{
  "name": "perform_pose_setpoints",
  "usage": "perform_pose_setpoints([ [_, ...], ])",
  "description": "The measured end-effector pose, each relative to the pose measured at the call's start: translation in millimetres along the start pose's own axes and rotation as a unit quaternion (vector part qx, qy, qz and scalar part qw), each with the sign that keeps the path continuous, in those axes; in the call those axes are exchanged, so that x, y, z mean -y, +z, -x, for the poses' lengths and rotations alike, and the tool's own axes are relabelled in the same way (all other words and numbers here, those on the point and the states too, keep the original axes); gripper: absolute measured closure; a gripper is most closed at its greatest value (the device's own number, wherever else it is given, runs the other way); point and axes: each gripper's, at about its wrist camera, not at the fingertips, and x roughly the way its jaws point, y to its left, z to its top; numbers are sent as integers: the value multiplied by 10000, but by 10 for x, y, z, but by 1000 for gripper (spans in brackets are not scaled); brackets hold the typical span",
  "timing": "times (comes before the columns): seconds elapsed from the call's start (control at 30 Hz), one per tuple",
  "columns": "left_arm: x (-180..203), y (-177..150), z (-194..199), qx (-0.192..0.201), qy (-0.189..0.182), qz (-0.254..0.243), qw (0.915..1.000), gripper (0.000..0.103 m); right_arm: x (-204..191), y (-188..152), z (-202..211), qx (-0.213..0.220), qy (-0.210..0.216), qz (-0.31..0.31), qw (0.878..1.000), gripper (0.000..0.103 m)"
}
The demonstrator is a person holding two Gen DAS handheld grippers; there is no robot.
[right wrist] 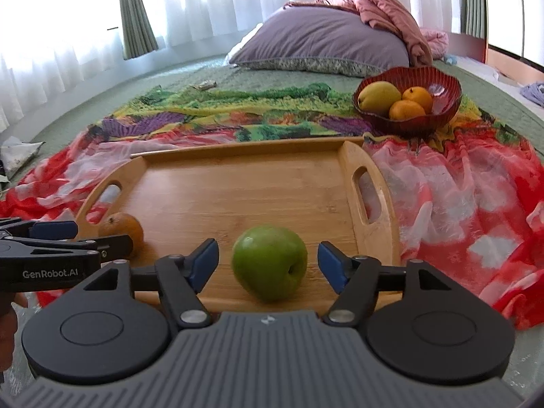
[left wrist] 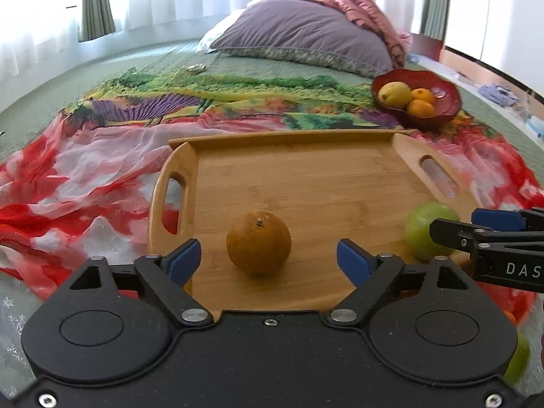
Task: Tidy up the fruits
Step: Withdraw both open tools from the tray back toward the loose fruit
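My left gripper point(left wrist: 268, 255) open around brown-orange round fruit point(left wrist: 258, 243) on bamboo tray point(left wrist: 306, 176); my right gripper point(right wrist: 268, 261) open around green apple point(right wrist: 269, 267). Red glass fruit bowl point(right wrist: 438, 108) beyond tray.

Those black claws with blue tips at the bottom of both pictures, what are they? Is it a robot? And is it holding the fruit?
No robot: a person holds one gripper in each hand, each with a camera looking along its fingers. One picture comes from the left gripper, the other from the right gripper. A wooden tray lies on a colourful cloth on a bed. On the tray sit an orange and a green apple. Both grippers are open, so nothing is held. Behind stands a red bowl with more fruit.
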Motion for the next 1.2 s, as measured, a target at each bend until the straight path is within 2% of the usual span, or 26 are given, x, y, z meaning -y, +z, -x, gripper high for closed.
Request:
perform_pose_setpoints([
  [0.33,23,-407,403,189,-248,-266,9992,7,22,-301,502,345,74,398,9986,14],
  [0.6,-65,-739,687,346,-556,-116,9978,4,15,-646,791,498,164,495,9974,11],
  [0.8,-96,-951,823,568,-607,-202,9963,2,-56,-873,922,680,53,735,9950,7],
  [0.87,-104,-1013,843,612,-637,-234,9958,2,-91,-953,972,858,-37,866,9925,0],
  [1.0,-111,-1087,857,649,-597,-284,9957,1,-162,-1086,1027,1108,-271,1040,9880,0],
  [1.2,-120,-1174,838,650,-449,-373,9962,1,-219,-1223,1011,1117,-409,1073,9871,0],
])
